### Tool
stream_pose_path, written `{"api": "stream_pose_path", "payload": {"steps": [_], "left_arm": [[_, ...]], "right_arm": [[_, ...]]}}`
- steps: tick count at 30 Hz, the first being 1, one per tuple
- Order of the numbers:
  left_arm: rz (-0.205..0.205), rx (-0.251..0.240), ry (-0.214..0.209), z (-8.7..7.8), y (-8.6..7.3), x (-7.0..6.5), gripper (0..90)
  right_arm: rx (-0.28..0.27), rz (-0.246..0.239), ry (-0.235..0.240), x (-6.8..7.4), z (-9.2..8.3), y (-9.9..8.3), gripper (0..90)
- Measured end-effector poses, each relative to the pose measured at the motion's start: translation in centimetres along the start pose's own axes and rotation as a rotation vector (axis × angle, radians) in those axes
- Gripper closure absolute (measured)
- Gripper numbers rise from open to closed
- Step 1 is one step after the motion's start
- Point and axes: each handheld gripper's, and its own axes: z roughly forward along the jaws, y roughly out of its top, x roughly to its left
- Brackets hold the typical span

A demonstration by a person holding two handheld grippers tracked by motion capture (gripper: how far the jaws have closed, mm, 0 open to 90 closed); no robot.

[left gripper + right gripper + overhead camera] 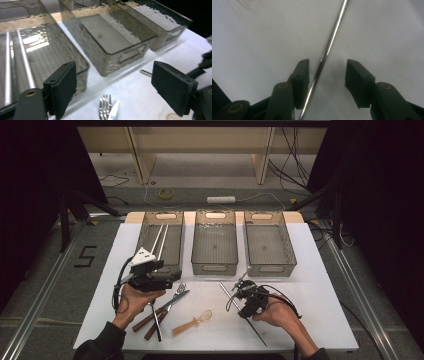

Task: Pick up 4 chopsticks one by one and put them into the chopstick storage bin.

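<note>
My right gripper [327,75] is low over the white table sheet, jaws apart. A thin metal chopstick [329,45] runs between them, close beside one pad with a gap to the other. The high view shows this chopstick [226,292] lying diagonally under the right gripper [242,308]. My left gripper [174,276] hovers near the left bin [145,232], jaws wide apart with nothing between them [115,87]. Two metal chopsticks [161,237] lie in that left bin.
Three smoky clear bins stand in a row: left bin [82,62], middle bin [215,268] and right bin [267,270]. A fork [105,105], a knife [172,302], an amber spoon [192,322] and another chopstick [156,322] lie front left.
</note>
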Motion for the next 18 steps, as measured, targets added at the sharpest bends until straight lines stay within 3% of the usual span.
{"api": "stream_pose_path", "payload": {"steps": [10, 18], "left_arm": [[0.015, -0.005, -0.028, -0.2, -1.5, -1.2, 19.6], [0.051, -0.017, -0.034, -0.6, -2.4, -2.2, 19.6]], "right_arm": [[0.029, -0.024, -0.004, 0.2, 0.5, 0.4, 66.0], [0.035, -0.046, -0.013, 0.4, 0.7, 0.4, 71.2]]}}
